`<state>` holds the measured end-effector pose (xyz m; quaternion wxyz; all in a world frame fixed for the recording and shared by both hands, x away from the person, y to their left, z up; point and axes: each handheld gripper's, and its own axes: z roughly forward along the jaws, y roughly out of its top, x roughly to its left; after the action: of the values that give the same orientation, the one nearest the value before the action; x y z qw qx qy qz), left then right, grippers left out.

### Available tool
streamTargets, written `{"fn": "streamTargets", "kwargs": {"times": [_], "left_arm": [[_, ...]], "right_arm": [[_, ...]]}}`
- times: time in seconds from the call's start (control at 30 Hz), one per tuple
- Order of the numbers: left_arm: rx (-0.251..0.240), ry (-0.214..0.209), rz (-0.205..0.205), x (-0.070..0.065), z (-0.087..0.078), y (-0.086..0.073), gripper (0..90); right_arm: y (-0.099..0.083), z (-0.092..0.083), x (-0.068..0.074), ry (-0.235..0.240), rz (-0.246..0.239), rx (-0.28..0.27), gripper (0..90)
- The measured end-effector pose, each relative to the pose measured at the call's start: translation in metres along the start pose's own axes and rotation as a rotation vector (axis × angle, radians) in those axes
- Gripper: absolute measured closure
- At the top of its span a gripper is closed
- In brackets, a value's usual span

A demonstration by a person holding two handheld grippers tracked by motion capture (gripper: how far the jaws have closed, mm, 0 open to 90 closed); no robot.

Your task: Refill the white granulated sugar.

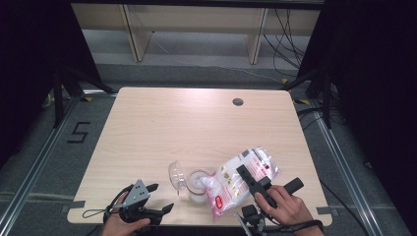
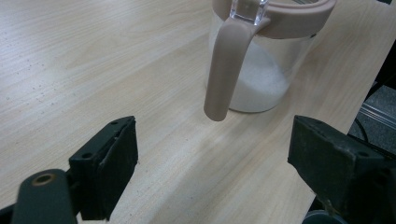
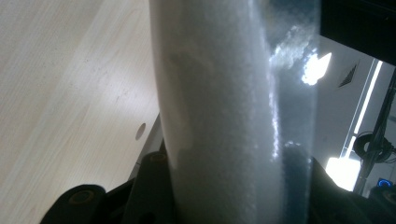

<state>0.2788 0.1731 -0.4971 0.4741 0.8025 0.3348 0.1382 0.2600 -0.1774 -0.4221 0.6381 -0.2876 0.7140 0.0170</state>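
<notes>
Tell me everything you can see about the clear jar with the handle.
The jar is clear, seemingly plastic, with a beige rim band and a long beige handle. It stands upright near the table's front edge, lid flipped open. White grains partly fill it. The bag's mouth tilts into its opening.

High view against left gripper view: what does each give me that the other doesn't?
High view alone: the bag of white granules tipped onto the jar's mouth, held in the right tongs, and the open lid. Left gripper view alone: the jar's beige handle close up, left tongs open with bare table between. Both: the jar, partly filled with white granules.
</notes>
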Motion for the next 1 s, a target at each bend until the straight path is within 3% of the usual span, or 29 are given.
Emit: {"fn": "streamTargets", "kwargs": {"times": [0.43,0.47,0.63,0.93,0.97,1.0], "left_arm": [[-0.004,0.001,0.001,0.0002,0.0004,-0.0002,15.6],[0.0,0.0,-0.001,-0.0001,0.0,0.0001,15.6],[0.001,0.0,-0.001,0.0,0.0001,0.0,15.6],[0.001,0.001,0.0,0.0,0.0,0.0,15.6],[0.002,0.002,0.003,0.0002,-0.0001,0.0,15.6],[0.0,0.0,0.0,-0.0001,0.0,0.0001,15.6]], "right_arm": [[-0.0016,-0.0003,-0.0005,0.007,-0.009,0.007,68.7],[-0.0021,-0.0002,-0.002,0.006,-0.031,0.005,68.7],[-0.0021,0.0,-0.0019,0.006,-0.035,0.004,68.8],[-0.0033,-0.0003,0.0005,0.004,0.007,0.012,69.2],[-0.0047,-0.0002,-0.0015,0.01,-0.019,0.013,69.3],[-0.005,-0.0003,0.0003,0.005,0.003,0.016,69.3]]}}
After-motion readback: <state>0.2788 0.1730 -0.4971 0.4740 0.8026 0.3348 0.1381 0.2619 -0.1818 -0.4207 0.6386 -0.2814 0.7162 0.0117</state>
